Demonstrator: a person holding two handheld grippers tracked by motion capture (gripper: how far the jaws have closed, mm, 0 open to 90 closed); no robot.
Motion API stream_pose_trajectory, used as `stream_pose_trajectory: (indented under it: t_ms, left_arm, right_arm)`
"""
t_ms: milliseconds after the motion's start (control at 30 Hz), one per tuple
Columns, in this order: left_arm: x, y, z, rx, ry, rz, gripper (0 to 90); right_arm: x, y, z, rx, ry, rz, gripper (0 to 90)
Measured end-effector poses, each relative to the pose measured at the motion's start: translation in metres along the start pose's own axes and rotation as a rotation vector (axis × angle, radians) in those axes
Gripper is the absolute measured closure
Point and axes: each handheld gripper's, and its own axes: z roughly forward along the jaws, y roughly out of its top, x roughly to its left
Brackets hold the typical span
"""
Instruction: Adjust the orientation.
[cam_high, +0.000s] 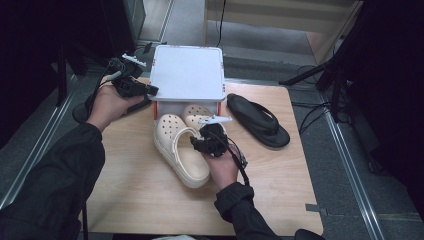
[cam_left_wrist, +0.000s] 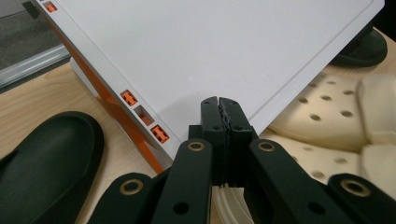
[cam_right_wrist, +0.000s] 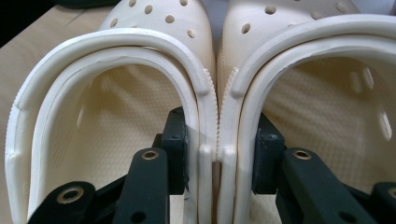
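Note:
Two cream clogs lie side by side on the wooden table, the left clog (cam_high: 177, 152) (cam_right_wrist: 116, 60) and the right clog (cam_high: 196, 114) (cam_right_wrist: 317, 56), with their toes under a white shelf (cam_high: 187, 72) (cam_left_wrist: 210, 46). My right gripper (cam_high: 200, 140) (cam_right_wrist: 217, 140) is shut on the clogs: one jaw sits inside each heel opening, pinching the two inner walls together. My left gripper (cam_high: 151, 90) (cam_left_wrist: 219, 105) is shut with nothing between its jaws, its tips at the shelf's left front corner.
A black sandal (cam_high: 257, 120) (cam_left_wrist: 364, 46) lies right of the shelf. Another black sandal (cam_left_wrist: 46, 158) rests on the table near my left gripper. The shelf has orange side braces (cam_left_wrist: 116, 112). Bare wooden table (cam_high: 140, 200) stretches toward the near edge.

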Motion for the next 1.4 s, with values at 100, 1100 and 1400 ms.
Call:
stream_pose_trajectory:
  t_ms: [100,1100,1400]
  left_arm:
    - [0.0,0.0,0.0,0.002,-0.004,0.005,90.0]
    - [0.0,-0.001,0.0,-0.006,-0.01,-0.001,90.0]
    - [0.001,-0.002,0.0,-0.011,-0.011,-0.001,90.0]
  right_arm:
    - [-0.006,0.01,0.012,-0.003,-0.009,0.015,65.8]
    - [-0.017,0.045,0.066,-0.032,-0.142,0.075,65.5]
    - [-0.02,0.042,0.075,-0.032,-0.134,0.11,63.3]
